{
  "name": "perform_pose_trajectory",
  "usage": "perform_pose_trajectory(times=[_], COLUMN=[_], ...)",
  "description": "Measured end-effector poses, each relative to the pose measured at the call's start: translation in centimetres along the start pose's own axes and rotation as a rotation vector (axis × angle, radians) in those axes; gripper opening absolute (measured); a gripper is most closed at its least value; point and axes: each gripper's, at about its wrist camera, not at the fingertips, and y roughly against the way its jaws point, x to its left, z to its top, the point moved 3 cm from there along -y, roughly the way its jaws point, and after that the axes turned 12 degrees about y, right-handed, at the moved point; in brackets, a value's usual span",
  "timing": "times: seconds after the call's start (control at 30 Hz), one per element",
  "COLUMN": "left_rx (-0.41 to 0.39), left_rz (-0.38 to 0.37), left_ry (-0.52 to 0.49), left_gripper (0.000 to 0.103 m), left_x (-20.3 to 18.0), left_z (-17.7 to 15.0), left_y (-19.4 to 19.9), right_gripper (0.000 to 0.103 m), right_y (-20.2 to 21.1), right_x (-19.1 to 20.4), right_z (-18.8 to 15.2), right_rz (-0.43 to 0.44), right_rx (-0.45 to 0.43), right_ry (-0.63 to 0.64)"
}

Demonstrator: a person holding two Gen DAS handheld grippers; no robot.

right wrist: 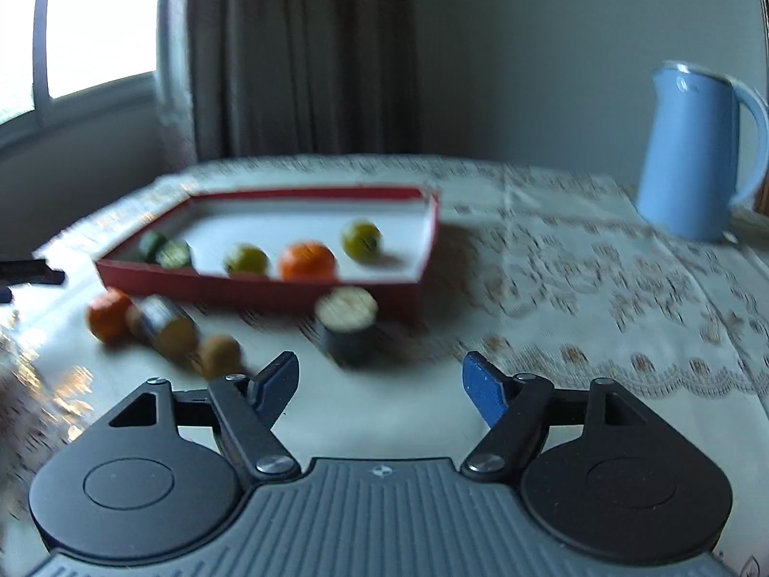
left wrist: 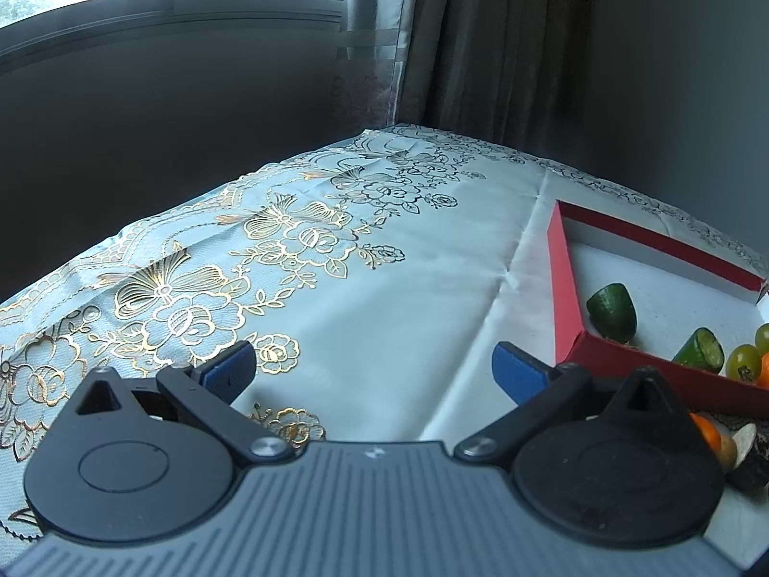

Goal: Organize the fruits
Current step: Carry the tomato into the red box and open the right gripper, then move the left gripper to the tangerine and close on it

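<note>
Spread wide and empty: right gripper (right wrist: 379, 380), left gripper (left wrist: 372, 368). Just ahead, outside red tray (right wrist: 259, 288), dark-skinned cut fruit piece (right wrist: 347, 327), pale face up. Probably light, rigid, smooth; best pinched across round sides. Inside tray, orange (right wrist: 307, 260) among others.

- A shallow red tray (right wrist: 259, 283) with a white floor lies flat on the table.
- Inside it, at the left end, two green cut pieces (right wrist: 163, 250) lie touching each other.
- Towards the middle, a yellow-green fruit (right wrist: 246, 259) sits just beside an orange (right wrist: 307, 260); another yellow-green fruit (right wrist: 361, 239) lies further right, apart from them.
- Outside, a dark piece (right wrist: 347, 324) with a pale cut top stands upright, close against the tray's front wall.
- Left of it, on the cloth, a second orange (right wrist: 108, 319), a dark cylinder (right wrist: 166, 327) on its side and a small tan piece (right wrist: 218, 355) cluster together; blur hides finer detail.
</note>
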Motion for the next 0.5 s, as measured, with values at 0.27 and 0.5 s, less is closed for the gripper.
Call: perform_pose_trajectory(times=[0.27, 0.5], left_rx=[0.039, -0.017], left_rz=[-0.006, -0.074], left_ry=[-0.029, -0.155], left_gripper=[0.103, 0.103], left_x=[-0.4, -3.1], left_z=[-0.2, -1.3], left_y=[-0.3, 2.7], right_gripper=[0.103, 0.103], right_y=[-2.0, -2.0], right_x=[0.4, 0.3], right_z=[-1.1, -1.2], right_rz=[-0.022, -0.017], right_rx=[0.127, 0.127], right_ry=[0.014, 0.01])
